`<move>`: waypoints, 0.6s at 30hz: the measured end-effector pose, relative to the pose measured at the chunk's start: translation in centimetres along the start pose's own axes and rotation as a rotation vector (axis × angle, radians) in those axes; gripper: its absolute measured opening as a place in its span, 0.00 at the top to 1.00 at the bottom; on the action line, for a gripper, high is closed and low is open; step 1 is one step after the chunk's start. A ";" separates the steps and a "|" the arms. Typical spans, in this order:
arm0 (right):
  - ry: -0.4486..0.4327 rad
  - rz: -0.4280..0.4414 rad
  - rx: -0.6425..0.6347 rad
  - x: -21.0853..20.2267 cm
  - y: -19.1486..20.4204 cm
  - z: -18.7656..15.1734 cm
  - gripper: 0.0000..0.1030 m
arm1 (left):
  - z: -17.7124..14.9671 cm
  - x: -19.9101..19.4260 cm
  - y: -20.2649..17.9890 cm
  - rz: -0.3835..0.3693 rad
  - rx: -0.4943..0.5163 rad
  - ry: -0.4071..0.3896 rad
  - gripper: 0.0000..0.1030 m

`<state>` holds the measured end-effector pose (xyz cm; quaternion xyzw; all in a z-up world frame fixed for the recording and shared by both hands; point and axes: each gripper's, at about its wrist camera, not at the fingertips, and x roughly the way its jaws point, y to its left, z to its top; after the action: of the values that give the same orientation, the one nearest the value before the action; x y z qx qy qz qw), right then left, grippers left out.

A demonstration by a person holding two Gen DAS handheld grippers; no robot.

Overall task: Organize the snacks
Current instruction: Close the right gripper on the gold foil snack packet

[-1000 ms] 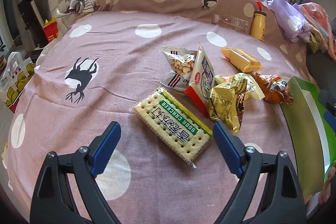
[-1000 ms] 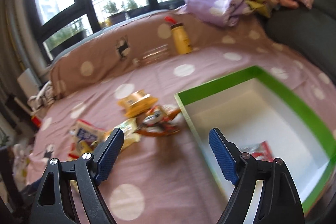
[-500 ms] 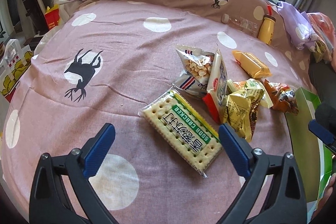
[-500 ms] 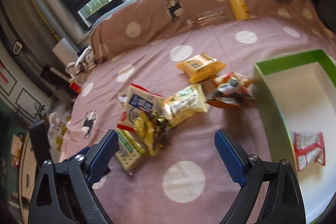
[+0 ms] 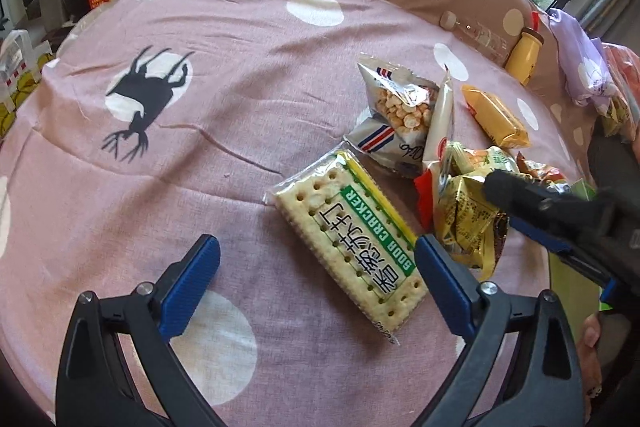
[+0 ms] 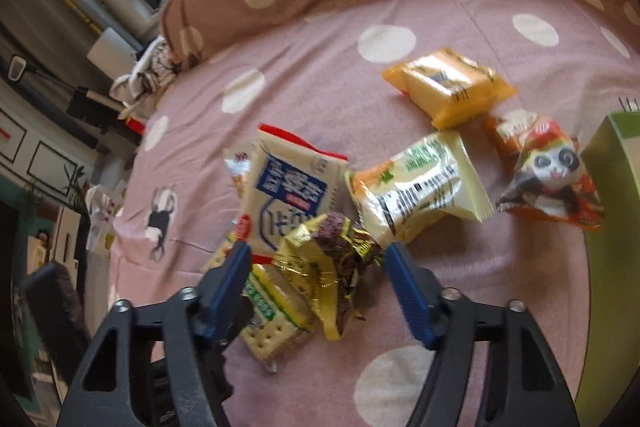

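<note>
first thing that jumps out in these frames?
The heap of snack packets in the middle of the pink dotted bedspread, with the long soda cracker pack lying flat at its near edge. The right tongs sit open either side of a crumpled gold wrapper, while the left tongs are open over the cracker pack's near end. A green box waits at the right edge.

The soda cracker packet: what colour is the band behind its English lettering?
Green, with white letters, on the soda cracker packet; clearest in the left wrist view.
</note>
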<state>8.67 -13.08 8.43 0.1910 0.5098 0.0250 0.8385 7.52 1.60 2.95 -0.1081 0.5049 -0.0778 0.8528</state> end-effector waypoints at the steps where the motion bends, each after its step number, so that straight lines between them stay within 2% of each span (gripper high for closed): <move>1: 0.011 0.007 0.010 0.4 -0.3 -0.2 0.41 | -0.1 -0.2 -0.1 0.003 0.007 -0.008 0.05; 3: 0.024 0.019 0.030 1.1 -0.7 -0.4 0.49 | -0.3 -0.6 -0.2 -0.008 0.024 -0.017 0.05; 4: 0.022 0.011 0.029 1.2 -0.8 -0.4 0.57 | -0.4 -0.8 -0.3 -0.015 0.030 -0.020 0.05; 5: 0.014 0.005 0.030 1.2 -0.9 -0.4 0.61 | -0.5 -0.9 -0.4 -0.019 0.035 -0.024 0.05; 8: 0.002 0.042 0.047 0.7 -1.2 -0.9 0.65 | -0.7 -1.3 -0.4 -0.031 0.044 -0.030 0.05; 12: 0.011 0.084 0.051 -0.9 -1.6 -2.2 0.67 | -0.8 -2.1 -0.4 -0.084 0.048 -0.040 0.05; 18: 0.080 0.135 0.084 -2.5 -3.1 -4.8 0.67 | -1.6 -2.9 -1.7 -0.177 0.105 -0.022 0.05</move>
<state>2.86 -15.13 7.56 0.2589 0.5294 0.0678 0.8051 4.70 0.54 5.14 -0.1081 0.4792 -0.1780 0.8526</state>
